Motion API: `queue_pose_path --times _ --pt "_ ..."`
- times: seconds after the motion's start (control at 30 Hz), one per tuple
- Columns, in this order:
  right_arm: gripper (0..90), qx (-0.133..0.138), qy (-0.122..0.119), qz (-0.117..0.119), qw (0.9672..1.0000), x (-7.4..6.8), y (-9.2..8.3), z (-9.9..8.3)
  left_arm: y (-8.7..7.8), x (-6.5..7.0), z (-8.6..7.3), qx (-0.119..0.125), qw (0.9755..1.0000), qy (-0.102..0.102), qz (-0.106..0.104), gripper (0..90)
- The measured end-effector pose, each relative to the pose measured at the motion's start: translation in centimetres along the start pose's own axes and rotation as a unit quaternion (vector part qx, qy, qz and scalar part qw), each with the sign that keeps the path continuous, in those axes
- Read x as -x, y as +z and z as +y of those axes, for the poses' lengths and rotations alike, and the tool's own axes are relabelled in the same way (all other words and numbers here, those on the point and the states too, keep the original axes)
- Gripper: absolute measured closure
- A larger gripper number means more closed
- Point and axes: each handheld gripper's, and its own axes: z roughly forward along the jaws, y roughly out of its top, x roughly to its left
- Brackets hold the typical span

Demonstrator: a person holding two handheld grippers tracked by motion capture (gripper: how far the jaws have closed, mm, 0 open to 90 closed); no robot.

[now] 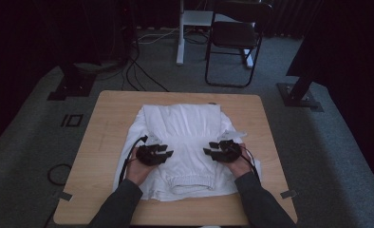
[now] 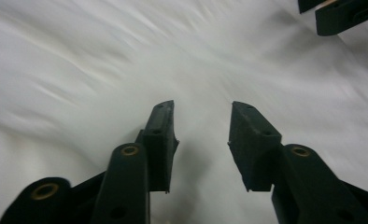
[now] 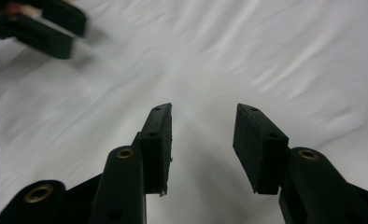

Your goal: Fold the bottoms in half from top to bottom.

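Observation:
A white garment [image 1: 185, 142], folded, with an elastic waistband at its near edge, lies on the wooden table [image 1: 104, 142]. My left gripper [image 1: 168, 151] hovers over the garment's left half, pointing toward the middle. In the left gripper view the left gripper [image 2: 201, 109] is open, with only white cloth [image 2: 126, 70] below the gap. My right gripper [image 1: 208, 151] mirrors it over the right half. In its own view the right gripper [image 3: 203, 112] also stands open above the cloth [image 3: 266, 56], nothing between the pads. Each gripper view shows the other gripper's tips in an upper corner.
Bare table wood borders the garment on the left, right and near side. Beyond the table stand a black folding chair [image 1: 235, 40] and a white post [image 1: 180, 33]. Black stand bases [image 1: 73, 85] sit on the grey carpet, with cables [image 1: 137, 71] trailing.

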Motion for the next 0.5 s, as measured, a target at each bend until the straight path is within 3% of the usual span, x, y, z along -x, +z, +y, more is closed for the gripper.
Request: queue_pose_path --times 0.07,0.13,0.23,0.3,0.4,0.5 --pt "55.6 0.009 0.027 -0.020 0.9994 1.7 0.5 1.0 0.4 -1.3 1.0 0.016 0.9997 -0.011 0.017 57.3" --pt "54.9 0.008 0.036 -0.034 0.9987 2.9 1.4 1.5 1.1 -2.3 1.5 0.019 0.9992 -0.017 0.030 57.1" --pt "55.1 0.003 0.063 -0.056 0.9964 4.8 3.5 1.8 2.8 -3.7 1.4 0.003 0.9985 -0.026 0.048 57.1" --pt "55.8 -0.016 0.078 -0.074 0.9941 5.8 5.0 1.3 4.0 -4.4 0.8 -0.015 0.9978 -0.034 0.055 57.1" --pt "56.0 -0.044 0.087 -0.089 0.9913 6.3 6.2 0.5 5.0 -5.1 -0.7 -0.028 0.9972 -0.051 0.048 57.4" --pt "56.3 -0.031 0.086 -0.092 0.9916 6.2 6.1 -0.4 4.8 -5.3 -1.8 -0.008 0.9968 -0.071 0.037 58.0"
